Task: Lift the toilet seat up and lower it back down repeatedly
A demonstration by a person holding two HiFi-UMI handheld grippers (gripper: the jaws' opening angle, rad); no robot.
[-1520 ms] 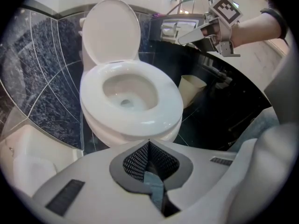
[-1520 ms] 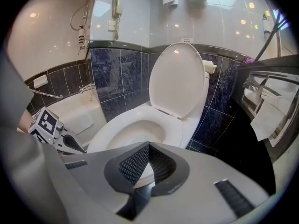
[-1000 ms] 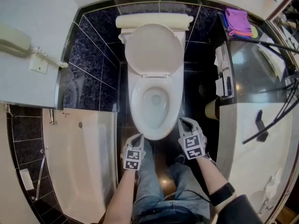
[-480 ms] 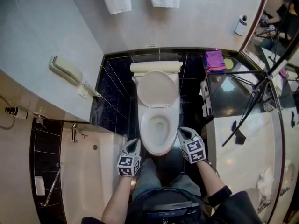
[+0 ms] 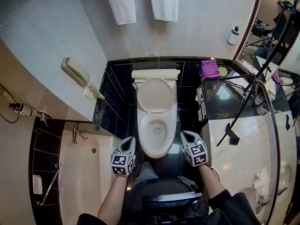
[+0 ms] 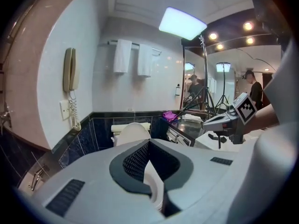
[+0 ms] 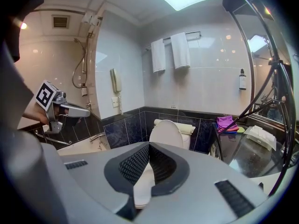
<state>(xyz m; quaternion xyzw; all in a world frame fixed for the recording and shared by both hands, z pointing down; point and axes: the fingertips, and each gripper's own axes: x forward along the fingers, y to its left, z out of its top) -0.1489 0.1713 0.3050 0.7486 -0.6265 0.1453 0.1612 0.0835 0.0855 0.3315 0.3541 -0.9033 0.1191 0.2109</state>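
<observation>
Both grippers out in front, nothing in either.
The left gripper [image 5: 128,140] and right gripper [image 5: 185,135] point forward and slightly down, level with each other and apart, each with jaws closed tip to tip (marker cubes [image 5: 123,164] facing up). The left forearm [image 5: 114,197] and right forearm [image 5: 208,182] trail back behind them.

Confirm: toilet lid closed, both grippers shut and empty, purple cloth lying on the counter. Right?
Not quite: the head view shows the lid raised, not closed. The left gripper and right gripper are shut and empty, and the cloth lies on the counter.
</observation>
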